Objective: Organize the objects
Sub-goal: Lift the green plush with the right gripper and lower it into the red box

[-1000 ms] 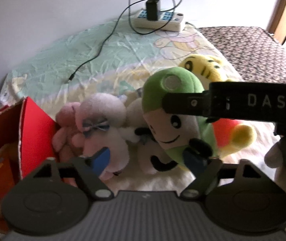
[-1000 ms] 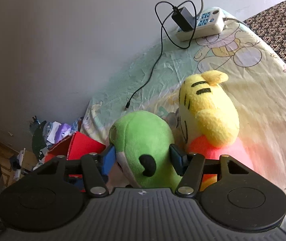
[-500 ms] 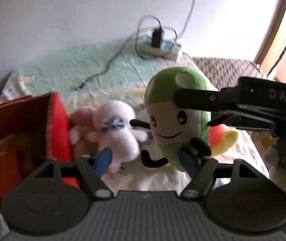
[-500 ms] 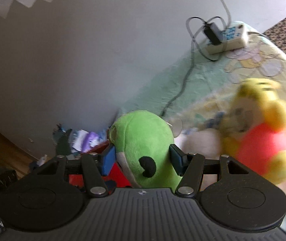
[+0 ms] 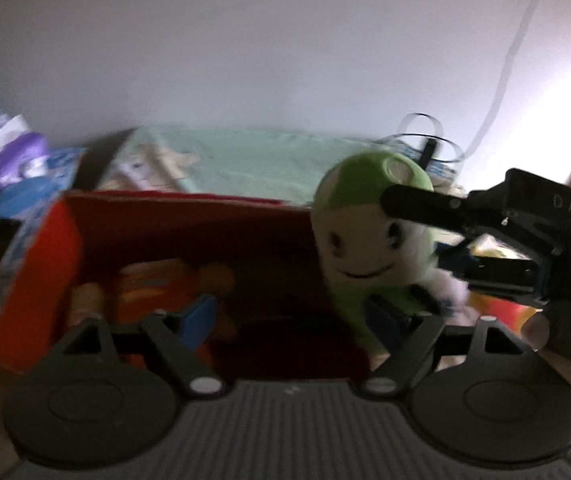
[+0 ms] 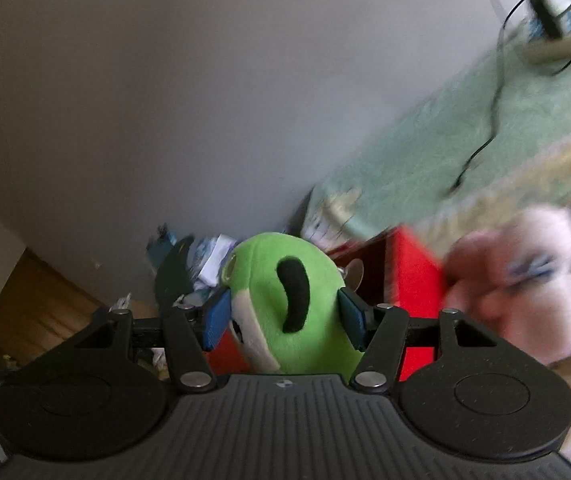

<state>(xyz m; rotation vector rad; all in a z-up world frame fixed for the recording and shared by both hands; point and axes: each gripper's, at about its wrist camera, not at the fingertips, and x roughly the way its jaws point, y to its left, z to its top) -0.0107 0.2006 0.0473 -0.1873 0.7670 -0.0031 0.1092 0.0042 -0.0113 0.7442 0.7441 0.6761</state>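
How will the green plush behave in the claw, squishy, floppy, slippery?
Likely soft: the right claw pinches the green plush and its sides bulge past the blue pads. Probably light: it hangs by that pinch alone. Fuzzy fabric looks grippy, so slipping seems unlikely.

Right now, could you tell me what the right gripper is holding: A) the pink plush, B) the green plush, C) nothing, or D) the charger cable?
B: in the right wrist view, the right gripper has both blue pads pressed against the sides of the green plush, while the pink plush lies apart on the bed.
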